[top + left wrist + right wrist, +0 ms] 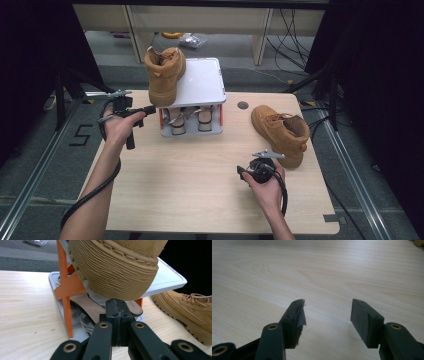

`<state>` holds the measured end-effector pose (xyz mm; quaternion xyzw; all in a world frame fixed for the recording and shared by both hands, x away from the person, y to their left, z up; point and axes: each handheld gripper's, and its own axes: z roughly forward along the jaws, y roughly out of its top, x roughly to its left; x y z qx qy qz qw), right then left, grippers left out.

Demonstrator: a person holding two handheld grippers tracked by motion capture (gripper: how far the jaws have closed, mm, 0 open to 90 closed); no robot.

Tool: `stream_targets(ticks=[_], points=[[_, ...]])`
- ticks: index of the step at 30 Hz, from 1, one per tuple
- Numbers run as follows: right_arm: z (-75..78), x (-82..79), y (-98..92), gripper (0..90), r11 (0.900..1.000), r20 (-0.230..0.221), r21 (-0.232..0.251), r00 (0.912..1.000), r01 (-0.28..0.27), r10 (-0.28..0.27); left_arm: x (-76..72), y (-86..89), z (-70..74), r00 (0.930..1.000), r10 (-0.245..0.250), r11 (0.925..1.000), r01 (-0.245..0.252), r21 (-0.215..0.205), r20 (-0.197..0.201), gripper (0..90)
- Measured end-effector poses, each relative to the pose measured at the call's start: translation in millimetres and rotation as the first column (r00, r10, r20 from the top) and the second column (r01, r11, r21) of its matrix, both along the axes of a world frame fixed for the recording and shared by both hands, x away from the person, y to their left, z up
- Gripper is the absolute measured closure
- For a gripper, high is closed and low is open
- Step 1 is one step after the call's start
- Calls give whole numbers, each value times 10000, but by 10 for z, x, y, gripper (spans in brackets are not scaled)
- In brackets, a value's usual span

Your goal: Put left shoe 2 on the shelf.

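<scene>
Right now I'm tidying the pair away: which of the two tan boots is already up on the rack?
The boot standing on the white top shelf, near the shut left gripper. The other boot sits on the table.

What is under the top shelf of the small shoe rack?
Under the top shelf, on the rack's lower level, lies a pair of sandals with clear straps. Their front parts are hidden by the shelf and the tan boot standing on it.

1. You have two tan boots: one boot on the rack just beyond your left tool, the other boot beside your right tool.
2. One two-tier rack.
3. Two sandals below.
</scene>
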<state>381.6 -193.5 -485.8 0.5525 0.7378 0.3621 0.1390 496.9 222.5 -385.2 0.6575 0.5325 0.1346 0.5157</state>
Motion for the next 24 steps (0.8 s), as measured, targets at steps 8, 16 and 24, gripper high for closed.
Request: stream_targets(ticks=[8, 16, 24], points=[[-1, 4, -7, 450, 10000, 25, 99, 10000, -12, 12, 45, -91, 21, 9998, -175, 9998, 175, 52, -139, 898], [1, -4, -13, 450, 9999, -15, 102, 10000, 59, -59, 57, -113, 10, 9997, -201, 9998, 202, 77, -156, 898], [23, 2, -43, 449, 10000, 209, 58, 9998, 11, -13, -3, -75, -10, 9986, -483, 9988, 483, 0, 208, 848]])
